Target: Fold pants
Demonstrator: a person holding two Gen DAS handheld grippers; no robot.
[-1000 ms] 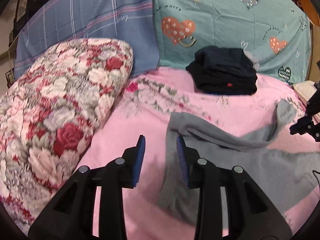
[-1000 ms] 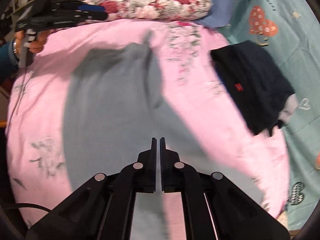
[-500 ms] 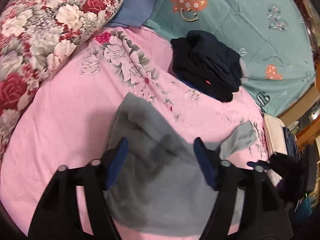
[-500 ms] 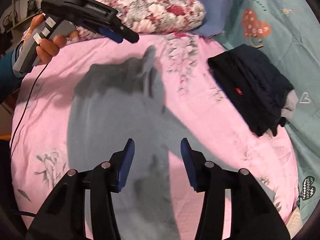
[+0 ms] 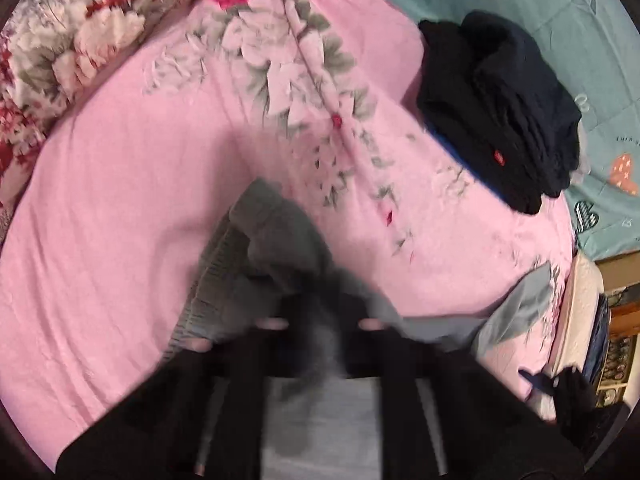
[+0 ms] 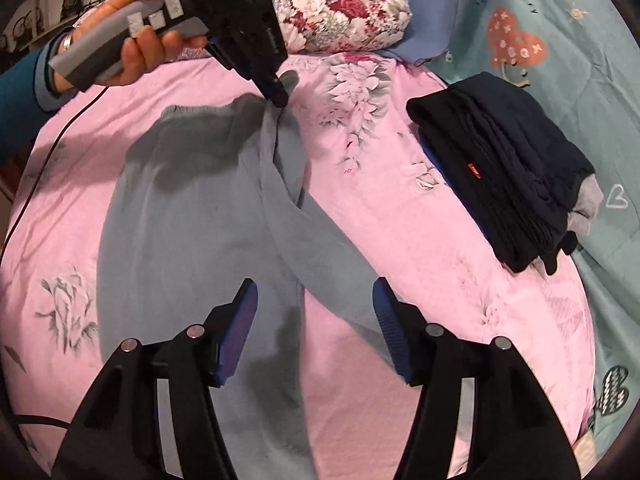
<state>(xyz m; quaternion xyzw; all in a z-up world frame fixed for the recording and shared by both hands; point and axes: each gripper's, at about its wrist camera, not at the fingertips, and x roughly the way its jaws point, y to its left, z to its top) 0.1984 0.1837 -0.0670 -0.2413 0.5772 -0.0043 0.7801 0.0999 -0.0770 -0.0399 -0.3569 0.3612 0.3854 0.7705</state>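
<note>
Grey pants (image 6: pixel 192 208) lie spread on the pink floral bed sheet (image 6: pixel 420 240), waistband far, legs running toward the right wrist camera. My left gripper (image 6: pixel 278 98), held in a person's hand (image 6: pixel 136 52), pinches the right corner of the waistband, and the fabric rises in a ridge below it. The left wrist view is blurred: my left gripper (image 5: pixel 316 308) has its fingers close together on the bunched grey pants (image 5: pixel 272 248). Above the leg area my right gripper (image 6: pixel 315 292) hovers wide open, with nothing between its blue pads.
A folded pile of dark clothes (image 6: pixel 500 168) sits at the right of the bed, against a teal blanket with hearts (image 6: pixel 560 20). A floral pillow (image 6: pixel 344 16) lies at the head. A cable (image 6: pixel 40 160) trails over the bed's left side.
My right gripper went from shut to wide open above the pant legs. My left gripper dropped onto the waistband, opened wide, then closed on the fabric.
</note>
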